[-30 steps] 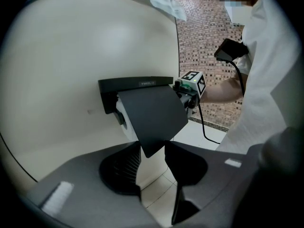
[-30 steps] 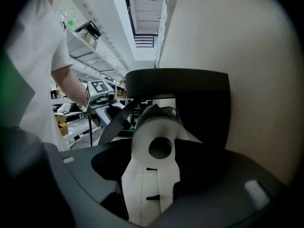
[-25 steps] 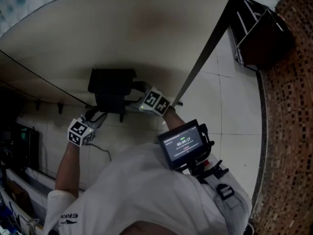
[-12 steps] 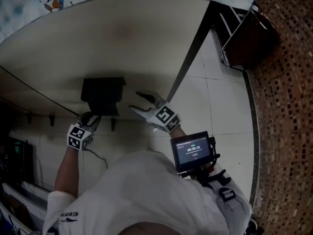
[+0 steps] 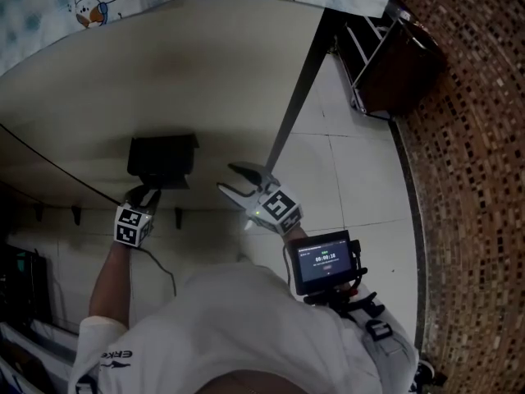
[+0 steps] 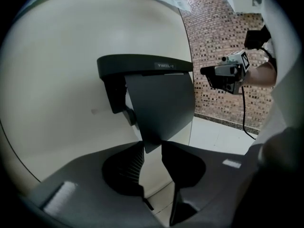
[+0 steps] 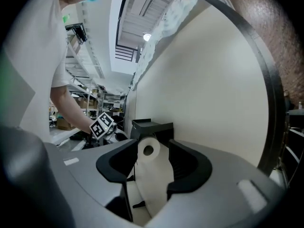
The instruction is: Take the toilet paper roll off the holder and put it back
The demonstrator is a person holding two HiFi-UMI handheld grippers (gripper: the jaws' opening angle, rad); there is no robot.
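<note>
The white toilet paper roll [image 7: 154, 158] sits in its black plastic holder [image 5: 162, 159], seemingly replaced; the right claw [image 5: 227, 178] has withdrawn empty, open jaws narrowing.

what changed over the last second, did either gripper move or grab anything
The right gripper pulled back from the holder toward the person. Its jaws have just been closing partway, with nothing between them. The left gripper edged in under the holder, its jaws closing about the lower corner of the flap, not yet pinching it. The holder stayed on the panel.
</note>
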